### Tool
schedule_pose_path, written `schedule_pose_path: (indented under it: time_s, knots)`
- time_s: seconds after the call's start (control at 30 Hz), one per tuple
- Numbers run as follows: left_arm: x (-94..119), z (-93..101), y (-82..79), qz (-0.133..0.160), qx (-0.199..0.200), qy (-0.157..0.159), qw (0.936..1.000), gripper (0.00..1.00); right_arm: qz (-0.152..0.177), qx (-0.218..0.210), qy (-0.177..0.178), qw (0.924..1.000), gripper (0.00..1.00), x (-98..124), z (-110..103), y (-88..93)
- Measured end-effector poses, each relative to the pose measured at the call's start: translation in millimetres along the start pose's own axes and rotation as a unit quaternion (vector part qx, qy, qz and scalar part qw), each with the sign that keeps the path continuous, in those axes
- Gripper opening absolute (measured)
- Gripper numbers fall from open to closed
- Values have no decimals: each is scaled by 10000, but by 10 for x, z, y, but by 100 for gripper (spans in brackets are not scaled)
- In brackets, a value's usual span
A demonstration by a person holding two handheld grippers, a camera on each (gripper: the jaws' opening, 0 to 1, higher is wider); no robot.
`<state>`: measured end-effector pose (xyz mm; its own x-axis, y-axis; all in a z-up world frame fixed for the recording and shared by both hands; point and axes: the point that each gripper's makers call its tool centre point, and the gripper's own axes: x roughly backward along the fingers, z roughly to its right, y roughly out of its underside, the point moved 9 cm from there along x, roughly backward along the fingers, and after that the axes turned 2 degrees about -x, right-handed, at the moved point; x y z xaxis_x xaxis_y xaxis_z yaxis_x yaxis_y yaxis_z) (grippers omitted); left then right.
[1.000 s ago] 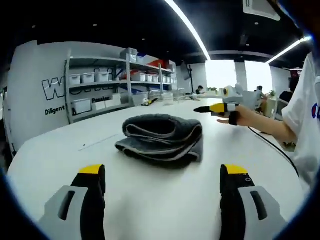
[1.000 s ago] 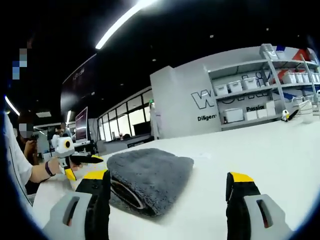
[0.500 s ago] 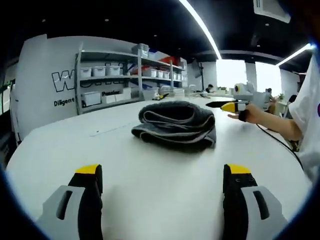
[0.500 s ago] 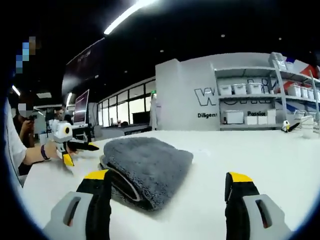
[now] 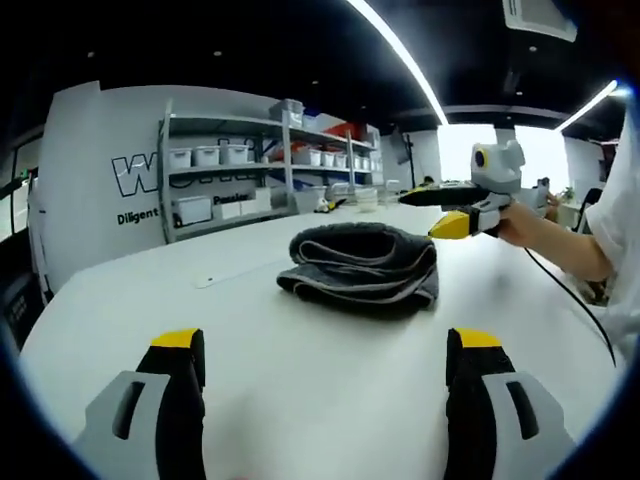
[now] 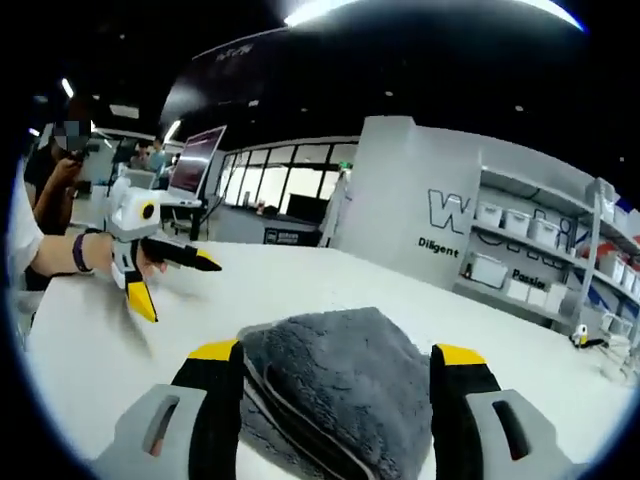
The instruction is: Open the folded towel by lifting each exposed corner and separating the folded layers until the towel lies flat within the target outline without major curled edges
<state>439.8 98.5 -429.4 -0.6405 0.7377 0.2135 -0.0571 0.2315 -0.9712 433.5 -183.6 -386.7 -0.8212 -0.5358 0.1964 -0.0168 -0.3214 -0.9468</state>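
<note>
The folded gray towel (image 5: 362,262) lies on the white desk (image 5: 300,370). The left tool (image 5: 325,370) gapes before it; the right tool (image 6: 335,372) gapes astride it.

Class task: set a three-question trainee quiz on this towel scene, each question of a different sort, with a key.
1. True or false: the grey towel lies fully flat and unfolded on the white table.
2. The right gripper has its jaws: A) open, one at each side of the towel; B) shut on the towel; C) resting on the shelf unit.
3. Fill in: the left gripper is ____, short of the towel.

Key: 1 false; 2 A; 3 open.
</note>
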Motion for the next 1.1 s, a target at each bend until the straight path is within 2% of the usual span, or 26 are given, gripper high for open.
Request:
schedule_pose_path:
  time_s: [0.07, 0.17, 0.23, 0.3, 0.4, 0.5, 0.63, 0.77, 0.9, 1.1]
  knots:
    - [10, -16, -6, 7, 6, -32, 10000, 99, -175, 333, 42, 9993, 74, -125, -121, -27]
    - [29, -41, -22, 52, 48, -79, 9999, 99, -495, 799, 213, 9953, 60, -274, -285, -46]
    - [39, -50, -31, 77, 55, -100, 9999, 99, -713, 815, 338, 9935, 50, -355, -287, -22]
    - [42, -57, -39, 95, 62, -106, 9999, 99, -806, 690, 359, 9937, 48, -434, -270, -14]
    - [45, -53, -50, 120, 69, -101, 9999, 99, -979, 742, 425, 9915, 44, -483, -247, 12]
    - [48, -44, -57, 119, 41, -95, 9999, 99, -1358, 1058, 450, 9840, 32, -495, -264, 66]
    - [54, -56, -62, 125, 63, -126, 9998, 99, -1324, 1046, 406, 9848, 23, -455, -308, 61]
    - [65, -69, -62, 134, 75, -159, 9998, 99, -1262, 1193, 528, 9834, 9, -402, -216, -16]
    - [68, -79, -60, 139, 93, -179, 9997, 99, -1089, 1168, 696, 9847, 7, -304, -88, -125]
    - [68, -82, -59, 133, 74, -190, 9997, 99, -909, 1185, 1116, 9825, 7, -122, 168, -237]
